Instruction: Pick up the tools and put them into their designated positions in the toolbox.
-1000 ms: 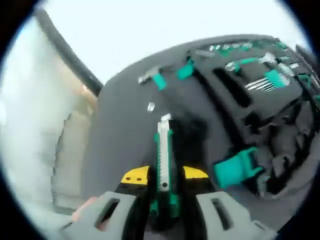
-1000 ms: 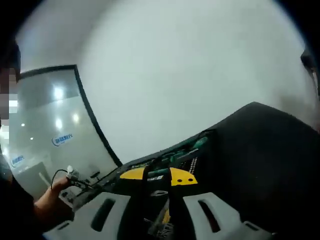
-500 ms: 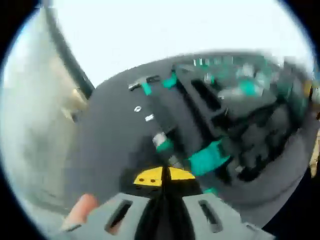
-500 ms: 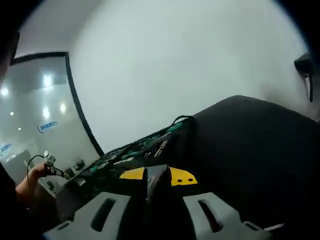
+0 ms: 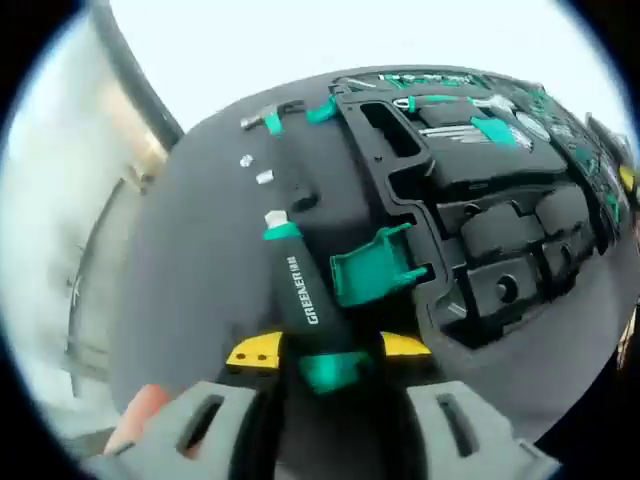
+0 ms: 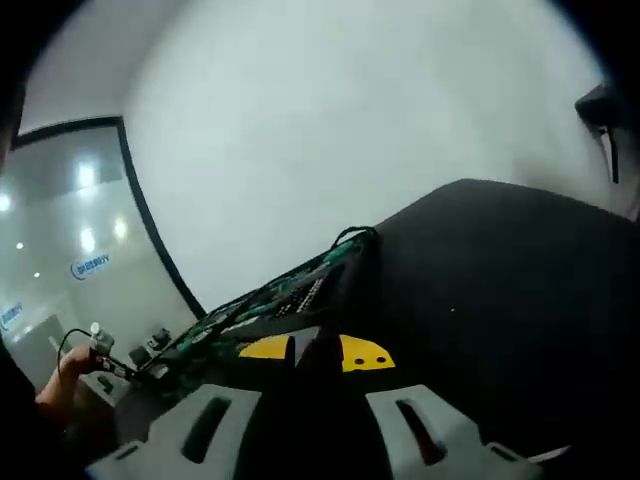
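A black and teal utility knife (image 5: pixel 300 295) marked GREENER sticks out from my left gripper (image 5: pixel 330 352). The jaws are shut on its teal near end, and its tip leans up and to the left. Just right of it the open black toolbox (image 5: pixel 500 225) lies on the dark table, its teal latch (image 5: pixel 375 265) beside the knife. Teal-handled hex keys (image 5: pixel 470 130) and a screwdriver (image 5: pixel 440 100) sit in their slots. A hammer (image 5: pixel 265 115) and two small bits (image 5: pixel 255 168) lie loose on the table beyond. My right gripper (image 6: pixel 315 352) has its jaws narrowly apart with only a dark shape between them. The toolbox's edge (image 6: pixel 290 295) shows behind it.
The black table (image 6: pixel 500 280) stretches right of my right gripper. At the lower left, a person's hand (image 6: pixel 70 365) holds a small cabled device. A glass wall (image 6: pixel 80 230) stands behind. A fingertip (image 5: pixel 140 410) shows beside the left jaw.
The left view has swung closer to the toolbox. The left pads, together half a second ago, now stand apart on the knife, which shows its flat lettered side. The right view barely shifted.
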`<control>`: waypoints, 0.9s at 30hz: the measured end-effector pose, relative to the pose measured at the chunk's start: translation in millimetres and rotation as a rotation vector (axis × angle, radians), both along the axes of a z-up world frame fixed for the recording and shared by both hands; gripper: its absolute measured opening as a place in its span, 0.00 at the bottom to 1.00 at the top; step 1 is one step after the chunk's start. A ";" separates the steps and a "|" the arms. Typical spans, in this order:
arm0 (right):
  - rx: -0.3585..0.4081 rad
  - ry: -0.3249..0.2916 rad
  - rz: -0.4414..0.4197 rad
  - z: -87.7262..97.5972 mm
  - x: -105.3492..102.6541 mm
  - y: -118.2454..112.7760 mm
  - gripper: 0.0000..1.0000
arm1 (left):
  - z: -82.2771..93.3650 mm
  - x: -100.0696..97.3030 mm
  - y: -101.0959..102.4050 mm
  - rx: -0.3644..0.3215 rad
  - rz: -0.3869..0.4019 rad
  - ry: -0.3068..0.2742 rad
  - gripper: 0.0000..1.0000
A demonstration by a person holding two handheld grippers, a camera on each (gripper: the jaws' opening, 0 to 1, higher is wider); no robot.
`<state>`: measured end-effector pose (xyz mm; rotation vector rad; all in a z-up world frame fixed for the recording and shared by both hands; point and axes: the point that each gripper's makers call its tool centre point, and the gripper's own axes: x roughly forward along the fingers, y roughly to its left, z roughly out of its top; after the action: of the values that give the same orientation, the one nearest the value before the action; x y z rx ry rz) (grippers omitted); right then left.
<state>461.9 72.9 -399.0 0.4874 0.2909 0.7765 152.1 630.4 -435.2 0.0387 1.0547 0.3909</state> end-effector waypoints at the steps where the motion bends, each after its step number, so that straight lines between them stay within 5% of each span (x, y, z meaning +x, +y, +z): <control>1: -0.005 -0.005 0.006 -0.3 -1.4 0.8 0.14 | 3.1 -0.8 3.6 0.025 -0.018 0.003 0.29; 4: -0.007 -0.015 0.007 0.2 -2.7 0.6 0.14 | 8.7 -14.2 14.5 0.062 0.009 0.045 0.24; 6: -0.001 -0.015 0.005 0.8 -2.6 -0.1 0.14 | 18.7 -29.4 31.0 0.142 0.036 0.101 0.14; 8: 0.002 -0.014 0.004 0.9 -2.6 0.2 0.14 | 31.5 -34.4 43.7 0.184 0.092 0.081 0.00; 10: -0.001 -0.016 0.009 0.7 -2.9 1.7 0.14 | 44.9 -34.3 57.0 0.256 0.091 0.046 0.00; 13: -0.008 -0.018 0.016 -0.1 -3.4 3.2 0.14 | 52.8 -37.9 73.7 0.350 0.081 0.075 0.00; 15: -0.007 -0.017 0.015 -0.3 -3.3 2.9 0.14 | 47.5 -33.7 63.0 0.299 0.021 0.069 0.00; 17: -0.007 -0.019 0.016 -0.3 -3.8 3.0 0.14 | 44.4 -15.1 42.6 0.219 -0.038 -0.024 0.04; 18: -0.010 -0.022 0.016 -0.4 -3.9 3.2 0.14 | 40.4 -8.6 35.2 0.227 -0.087 -0.026 0.08; 20: -0.011 -0.023 0.015 -0.3 -3.5 3.3 0.14 | 25.0 -7.4 33.9 0.291 -0.192 0.095 0.20; 22: -0.008 -0.023 0.015 -0.3 -3.4 3.2 0.14 | 11.3 -3.7 39.0 0.299 -0.204 0.150 0.24; 24: -0.008 -0.025 0.014 -0.3 -3.2 2.9 0.14 | 2.2 5.2 45.0 0.268 -0.176 0.107 0.26; 26: -0.009 -0.026 0.013 -0.3 -3.4 2.9 0.14 | 4.6 6.5 49.2 0.241 -0.165 0.114 0.20; 27: -0.010 -0.027 0.013 -0.3 -3.4 2.9 0.14 | 10.2 4.1 58.8 0.295 -0.151 0.112 0.14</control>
<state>458.5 75.9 -399.3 0.4659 0.2729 0.7935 156.2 689.2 -425.0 0.4053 1.0897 0.4082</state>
